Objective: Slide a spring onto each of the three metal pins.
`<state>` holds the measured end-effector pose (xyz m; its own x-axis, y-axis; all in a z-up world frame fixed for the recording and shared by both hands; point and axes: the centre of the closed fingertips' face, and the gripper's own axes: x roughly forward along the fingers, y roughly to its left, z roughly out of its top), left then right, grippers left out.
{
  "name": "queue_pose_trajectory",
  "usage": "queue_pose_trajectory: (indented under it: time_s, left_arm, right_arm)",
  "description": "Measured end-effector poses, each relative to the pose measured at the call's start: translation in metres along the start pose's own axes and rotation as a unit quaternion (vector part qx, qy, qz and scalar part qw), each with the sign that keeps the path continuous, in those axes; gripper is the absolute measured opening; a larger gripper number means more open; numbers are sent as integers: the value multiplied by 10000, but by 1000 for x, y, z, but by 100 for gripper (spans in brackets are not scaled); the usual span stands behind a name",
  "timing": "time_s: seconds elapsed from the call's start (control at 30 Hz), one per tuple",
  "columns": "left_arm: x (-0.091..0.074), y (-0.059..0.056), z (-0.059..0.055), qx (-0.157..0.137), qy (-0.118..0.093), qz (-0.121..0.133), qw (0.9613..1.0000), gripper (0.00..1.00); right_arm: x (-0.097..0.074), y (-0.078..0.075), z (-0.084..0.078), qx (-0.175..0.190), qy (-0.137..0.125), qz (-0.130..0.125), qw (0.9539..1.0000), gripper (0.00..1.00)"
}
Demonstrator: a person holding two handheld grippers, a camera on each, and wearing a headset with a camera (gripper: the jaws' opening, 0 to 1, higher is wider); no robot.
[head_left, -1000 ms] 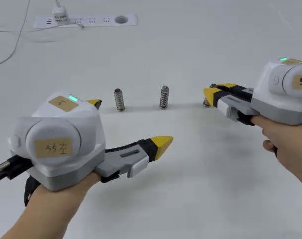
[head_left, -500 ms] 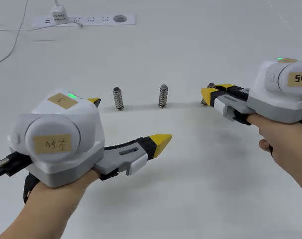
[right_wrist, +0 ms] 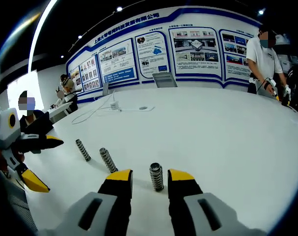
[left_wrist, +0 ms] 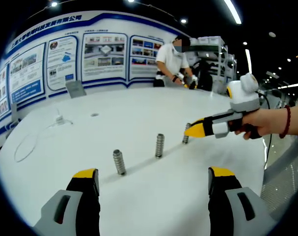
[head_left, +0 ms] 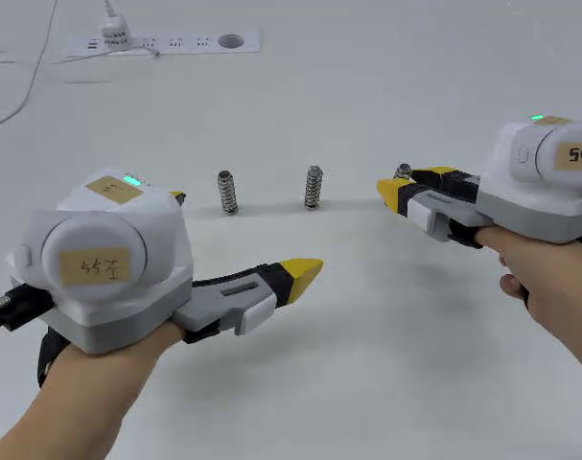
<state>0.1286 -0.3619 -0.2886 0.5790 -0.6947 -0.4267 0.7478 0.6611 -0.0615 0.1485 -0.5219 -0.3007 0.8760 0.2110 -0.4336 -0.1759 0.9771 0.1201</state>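
Flanking the end spring [right_wrist: 156, 177] with slightly parted jaws, the right gripper [right_wrist: 149, 174] grips nothing; the left gripper [left_wrist: 153, 176] gapes wide; that coil and two other springs [head_left: 228, 192] stand in a row on the table [head_left: 367, 316], seemingly light, easily tipped, probably best pinched mid-coil.

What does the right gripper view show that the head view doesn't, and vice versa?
Right gripper view: the third spring whole, framed in the gap between its own open jaws; wall posters behind. Head view: the body of the right gripper with its paper label, and the hand holding it. Both: the middle spring, the left-end spring, the left gripper, the white table.
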Motion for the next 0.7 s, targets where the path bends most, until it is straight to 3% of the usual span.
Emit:
queue_pose_trajectory:
  time_s: [0.13,0.4,0.7]
  left_arm:
    - [-2,5,1,-159,9,-1,9999,95]
    - [-14,12,3,-182,38,66,9998,96]
    - [-29,15,-1,-111,122,55,9998,96]
  right_arm:
    - [-7,3,2,-71,77,-22,9999,42]
    - [-23,15,8,-288,122,177,9994,53]
    - [-40,35,4,-349,284,511,9977,64]
